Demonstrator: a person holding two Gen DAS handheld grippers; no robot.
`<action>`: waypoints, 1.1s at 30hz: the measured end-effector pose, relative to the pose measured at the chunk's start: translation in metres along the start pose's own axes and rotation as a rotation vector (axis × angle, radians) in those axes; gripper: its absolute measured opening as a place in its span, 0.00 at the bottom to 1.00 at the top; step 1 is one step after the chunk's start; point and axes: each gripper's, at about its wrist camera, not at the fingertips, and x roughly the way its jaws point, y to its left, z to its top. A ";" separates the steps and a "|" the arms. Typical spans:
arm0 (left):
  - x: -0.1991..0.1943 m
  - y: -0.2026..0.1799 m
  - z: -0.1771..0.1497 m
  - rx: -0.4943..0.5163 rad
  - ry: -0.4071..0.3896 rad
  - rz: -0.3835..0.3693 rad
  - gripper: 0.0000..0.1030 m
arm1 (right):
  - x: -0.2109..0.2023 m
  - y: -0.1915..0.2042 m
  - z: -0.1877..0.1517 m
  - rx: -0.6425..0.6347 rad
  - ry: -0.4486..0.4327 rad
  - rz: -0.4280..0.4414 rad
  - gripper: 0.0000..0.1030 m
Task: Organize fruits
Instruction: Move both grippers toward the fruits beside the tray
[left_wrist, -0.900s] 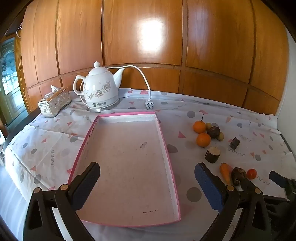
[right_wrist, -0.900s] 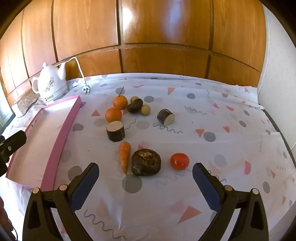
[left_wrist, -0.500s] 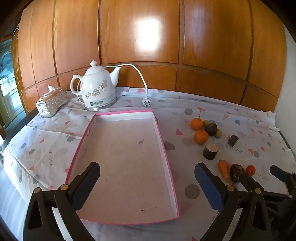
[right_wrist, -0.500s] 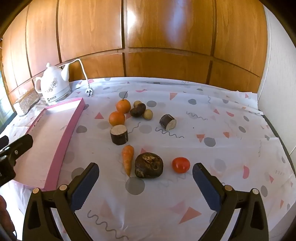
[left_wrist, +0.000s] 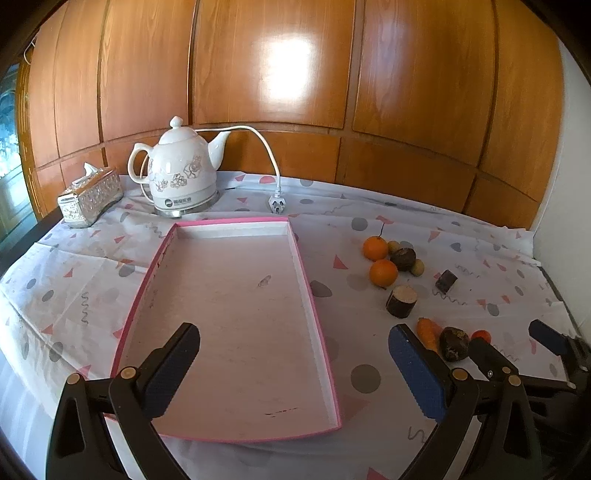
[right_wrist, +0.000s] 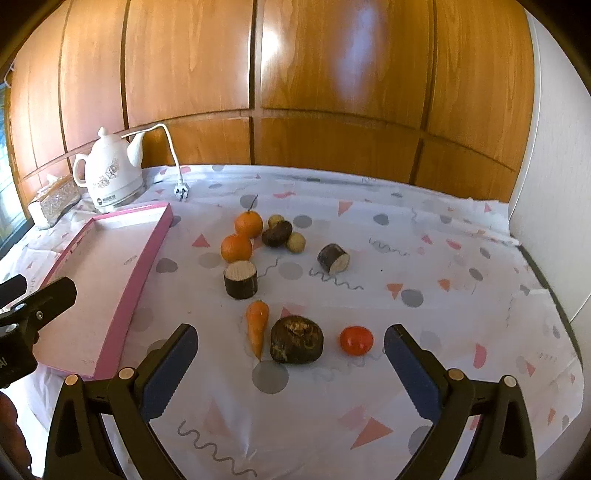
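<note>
A pink-rimmed tray (left_wrist: 295, 251) lies on the patterned cloth; it also shows in the right wrist view (right_wrist: 147, 254). My left gripper (left_wrist: 291, 358) is open and empty above the tray's near end. My right gripper (right_wrist: 290, 354) is open and empty, just short of a carrot (right_wrist: 256, 323), a dark lumpy root (right_wrist: 297, 339) and a red tomato (right_wrist: 356, 339). Farther off lie two oranges (right_wrist: 236, 247), a dark fruit (right_wrist: 277, 233), two small pale fruits (right_wrist: 296, 242) and two cut dark stubs (right_wrist: 240, 279). The right gripper shows in the left wrist view (left_wrist: 517, 343).
A white kettle (left_wrist: 181, 177) with a cord and plug (left_wrist: 277, 203) stands behind the tray. A silver tissue box (left_wrist: 90, 197) sits at the back left. A wood-panelled wall (left_wrist: 295, 74) runs behind the table, and a white wall (right_wrist: 554, 184) closes the right side.
Both grippers have drawn back and risen a little, so the tray and the fruits look smaller and farther away. Both stay open. Nothing on the table has moved.
</note>
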 end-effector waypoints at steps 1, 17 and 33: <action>-0.001 0.000 0.000 0.001 -0.002 -0.001 1.00 | -0.002 0.001 0.001 -0.008 -0.009 -0.006 0.99; -0.001 -0.011 -0.001 0.037 -0.005 -0.032 1.00 | -0.001 -0.003 0.000 -0.022 -0.034 -0.042 0.99; 0.008 -0.025 -0.004 0.109 0.024 -0.012 1.00 | 0.009 -0.013 -0.003 -0.011 0.000 -0.045 0.99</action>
